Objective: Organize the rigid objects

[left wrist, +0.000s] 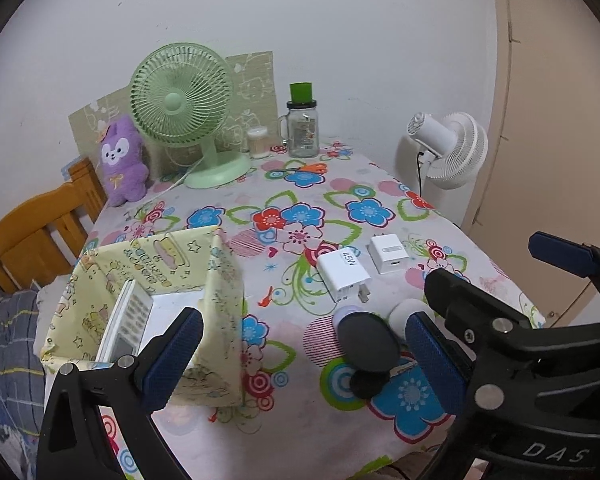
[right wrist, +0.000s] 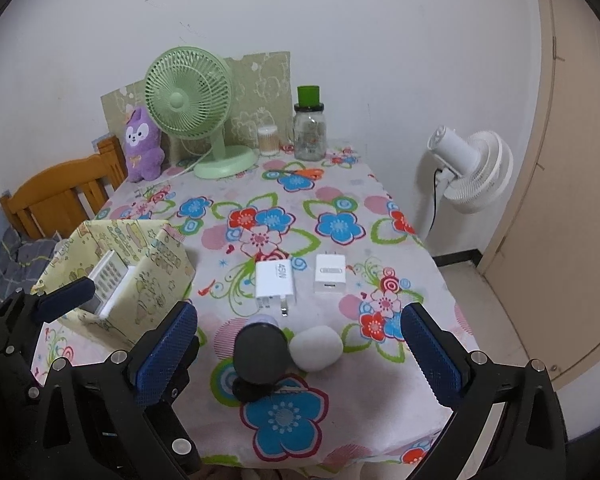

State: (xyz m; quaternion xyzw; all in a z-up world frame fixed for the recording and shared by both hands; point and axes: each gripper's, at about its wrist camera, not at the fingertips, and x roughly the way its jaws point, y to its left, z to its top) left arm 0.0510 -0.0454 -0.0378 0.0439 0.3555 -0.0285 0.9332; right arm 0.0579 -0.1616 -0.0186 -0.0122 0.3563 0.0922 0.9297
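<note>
Table: floral cloth (right wrist: 340,184) under white wall.
Box: yellow patterned box (left wrist: 216,292) at left, remote (left wrist: 130,316) upright inside.
Chargers: two white chargers (right wrist: 276,280) (right wrist: 330,274) side by side, mid-table.
Near edge: black round object (right wrist: 260,354) touching white oval object (right wrist: 316,348).
Left gripper (left wrist: 300,360): jaws wide, empty.
Right gripper (right wrist: 296,360): jaws wide, empty.

The left gripper (left wrist: 304,360) points forward and downward, its blue-padded fingers (left wrist: 172,356) spread wide apart with nothing between them. Just beside it, the right gripper (right wrist: 300,356) tilts the same way, jaws fully parted and empty.
</note>
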